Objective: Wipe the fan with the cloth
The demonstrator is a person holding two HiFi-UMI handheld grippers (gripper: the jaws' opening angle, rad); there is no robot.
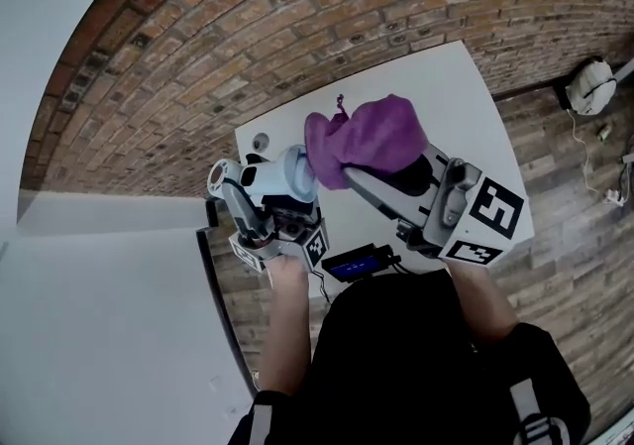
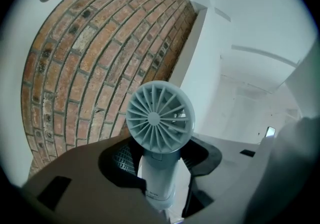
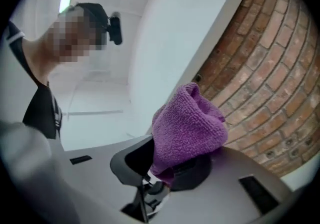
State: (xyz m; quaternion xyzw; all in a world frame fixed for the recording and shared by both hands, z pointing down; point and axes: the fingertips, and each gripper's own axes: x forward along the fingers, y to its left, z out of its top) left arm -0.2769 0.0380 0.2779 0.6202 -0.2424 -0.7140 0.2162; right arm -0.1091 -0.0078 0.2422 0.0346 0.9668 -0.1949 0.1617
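Note:
A small white handheld fan (image 1: 279, 175) is held up above the table, its handle clamped in my left gripper (image 1: 269, 207). In the left gripper view the round grille of the fan (image 2: 160, 120) faces the camera and its handle runs down between the jaws of the left gripper (image 2: 159, 168). A bunched purple cloth (image 1: 369, 141) is pinched in my right gripper (image 1: 369, 175) and presses against the right side of the fan head. In the right gripper view the purple cloth (image 3: 187, 129) bulges out of the right gripper (image 3: 167, 165).
A white table (image 1: 475, 126) stands against a brick wall (image 1: 248, 27). A small black device (image 1: 355, 263) with a blue screen lies at the table's near edge. On the wooden floor at right sits a white object (image 1: 592, 86) with cables.

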